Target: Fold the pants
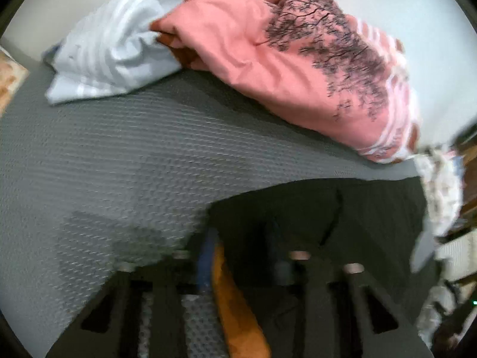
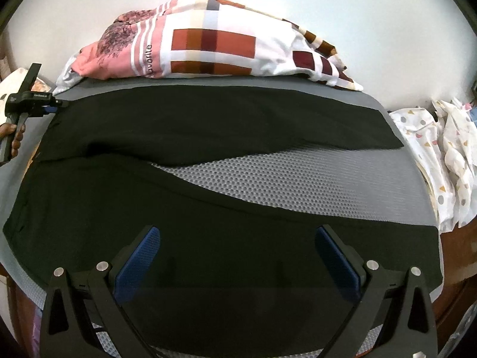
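Black pants (image 2: 208,208) lie spread on a grey textured mat (image 2: 298,176), legs splayed with a wedge of mat between them. My right gripper (image 2: 238,256) is open, its blue pads (image 2: 138,262) wide apart just above the near leg. My left gripper (image 2: 53,103) shows at the far left in the right wrist view, at the pants' waist corner. In the left wrist view the left gripper (image 1: 238,256) is blurred; its jaws stand over the black fabric (image 1: 328,217), with an orange strip (image 1: 235,307) between them. Whether they grip the fabric is unclear.
A pink and checked blanket (image 2: 214,47) is heaped along the mat's far edge; it also shows in the left wrist view (image 1: 283,68) beside a pale blue striped cloth (image 1: 110,50). A white patterned cloth (image 2: 441,155) lies off the mat's right edge. A white wall stands behind.
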`<control>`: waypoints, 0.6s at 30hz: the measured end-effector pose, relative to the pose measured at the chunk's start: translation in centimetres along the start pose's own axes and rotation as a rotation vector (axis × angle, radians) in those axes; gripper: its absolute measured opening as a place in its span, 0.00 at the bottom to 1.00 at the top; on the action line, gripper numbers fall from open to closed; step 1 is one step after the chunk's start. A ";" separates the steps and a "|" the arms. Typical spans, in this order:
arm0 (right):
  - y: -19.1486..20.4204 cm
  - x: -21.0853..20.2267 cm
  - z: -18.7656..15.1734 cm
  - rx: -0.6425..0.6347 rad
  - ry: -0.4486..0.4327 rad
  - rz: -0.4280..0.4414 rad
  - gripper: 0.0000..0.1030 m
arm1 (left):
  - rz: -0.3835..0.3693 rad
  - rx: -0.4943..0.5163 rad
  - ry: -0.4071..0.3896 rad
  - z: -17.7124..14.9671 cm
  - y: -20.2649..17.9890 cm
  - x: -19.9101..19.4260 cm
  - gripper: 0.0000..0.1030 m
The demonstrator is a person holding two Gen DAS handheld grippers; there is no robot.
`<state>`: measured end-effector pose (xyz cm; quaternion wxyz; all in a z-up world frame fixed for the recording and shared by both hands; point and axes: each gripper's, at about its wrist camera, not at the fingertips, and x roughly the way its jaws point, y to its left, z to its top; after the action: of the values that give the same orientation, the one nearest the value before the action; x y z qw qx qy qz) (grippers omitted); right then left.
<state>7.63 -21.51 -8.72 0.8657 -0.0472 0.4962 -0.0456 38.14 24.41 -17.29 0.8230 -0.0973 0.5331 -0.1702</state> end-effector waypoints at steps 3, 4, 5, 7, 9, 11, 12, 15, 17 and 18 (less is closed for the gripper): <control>0.2 0.4 0.3 0.006 0.010 0.022 1.00 | 0.032 0.013 -0.047 -0.9 -1.2 -1.2 0.09; 0.3 0.5 0.3 0.008 0.012 0.026 1.00 | 0.038 0.031 -0.075 -1.4 -2.2 -2.1 0.09; 0.2 0.7 0.5 0.016 0.016 0.037 1.00 | 0.040 0.047 -0.095 -1.7 -2.8 -2.7 0.09; -0.1 0.9 1.1 0.046 0.015 0.080 1.00 | 0.048 0.083 -0.139 -2.6 -4.7 -4.0 0.09; -0.6 1.0 2.0 0.083 0.004 0.139 1.00 | 0.054 0.130 -0.194 -4.1 -7.1 -5.9 0.09; -1.3 1.2 3.5 0.132 -0.014 0.238 1.00 | 0.051 0.160 -0.244 -5.4 -9.0 -8.0 0.09; -1.6 1.4 4.3 0.154 -0.015 0.302 1.00 | 0.039 0.170 -0.267 -6.2 -9.7 -9.1 0.09; -2.6 2.4 7.0 0.251 -0.017 0.498 1.00 | 0.030 0.229 -0.335 -10.0 -13.1 -12.6 0.09; -3.1 4.0 9.4 0.339 0.021 0.647 1.00 | 0.000 0.228 -0.349 -12.0 -14.5 -13.9 0.09; -3.1 4.9 10.1 0.378 0.039 0.706 1.00 | -0.004 0.229 -0.351 -13.4 -15.3 -14.5 0.09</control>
<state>18.73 -24.86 -7.37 0.8119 0.2872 0.4813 0.1632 17.84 16.15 -5.32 0.9086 -0.0322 0.3587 -0.2116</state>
